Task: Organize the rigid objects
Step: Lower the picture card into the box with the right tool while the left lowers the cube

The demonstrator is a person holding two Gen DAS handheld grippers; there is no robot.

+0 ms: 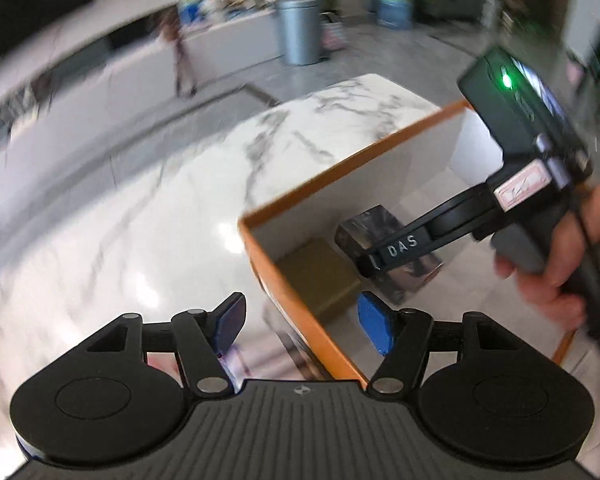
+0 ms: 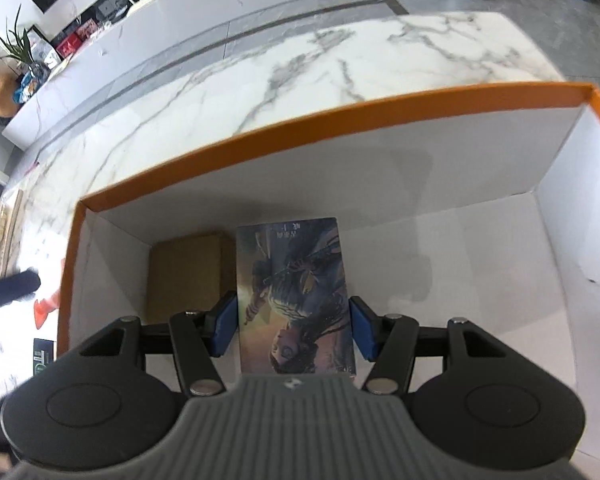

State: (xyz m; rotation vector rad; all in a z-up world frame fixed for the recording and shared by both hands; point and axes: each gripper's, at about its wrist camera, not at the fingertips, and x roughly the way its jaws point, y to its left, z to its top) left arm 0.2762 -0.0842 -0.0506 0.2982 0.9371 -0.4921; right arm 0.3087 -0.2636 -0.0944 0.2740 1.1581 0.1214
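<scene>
An orange-rimmed white box [image 2: 340, 116] stands on the marble table; it also shows in the left wrist view [image 1: 284, 300]. Inside lie a plain brown box [image 2: 188, 272] and, beside it, a picture-printed box [image 2: 296, 292]. My right gripper [image 2: 294, 326] is down inside the box, its blue pads on either side of the printed box, seemingly just apart from it. In the left wrist view the right gripper's body [image 1: 532, 184] reaches into the box over the printed box [image 1: 384, 240], next to the brown box [image 1: 316, 276]. My left gripper [image 1: 304, 320] is open and empty, straddling the box's near wall.
The marble table [image 2: 340, 56] runs beyond the box. At the table's left edge lie orange pieces [image 2: 46, 308] and a small dark-green item [image 2: 44, 356]. On the floor beyond stand a grey bin [image 1: 300, 28] and a water bottle [image 1: 396, 4].
</scene>
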